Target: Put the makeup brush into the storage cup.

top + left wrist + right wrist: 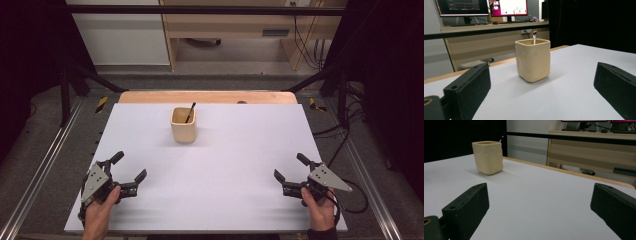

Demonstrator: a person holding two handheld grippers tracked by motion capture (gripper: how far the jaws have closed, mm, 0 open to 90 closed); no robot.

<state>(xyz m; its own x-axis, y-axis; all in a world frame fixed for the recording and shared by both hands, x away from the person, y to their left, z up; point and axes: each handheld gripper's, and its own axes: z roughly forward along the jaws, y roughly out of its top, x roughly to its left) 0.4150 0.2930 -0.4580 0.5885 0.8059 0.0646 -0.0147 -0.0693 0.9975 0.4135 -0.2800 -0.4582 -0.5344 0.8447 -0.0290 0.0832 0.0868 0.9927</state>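
At the left of the high view, the left gripper [131,167] is held in the person's left hand [98,216] near the front left corner of the white tabletop [235,155]. Its fingers [140,176] are spread wide and nothing is held between them. In the left gripper view the two black fingers [467,87] are seen far apart at the bottom corners, with bare tabletop between them.

Toward the middle and far part of the tabletop, a cream square cup [183,124] is stood upright, well apart from both grippers. A thin dark-handled utensil [190,112] is leaned inside it, its end raised above the rim. In the left gripper view the cup [533,59] is seen straight ahead, between the open fingers but well beyond them, with the utensil's shiny tip [534,37] above the rim. What kind of utensil it is cannot be told.

At the right, the right gripper [290,167] is held in the right hand [318,210] near the front right corner. Its fingers [279,175] are also spread wide and empty. In the right gripper view the cup [488,157] is seen far off at the upper left, outside the gap between the fingers [466,207].
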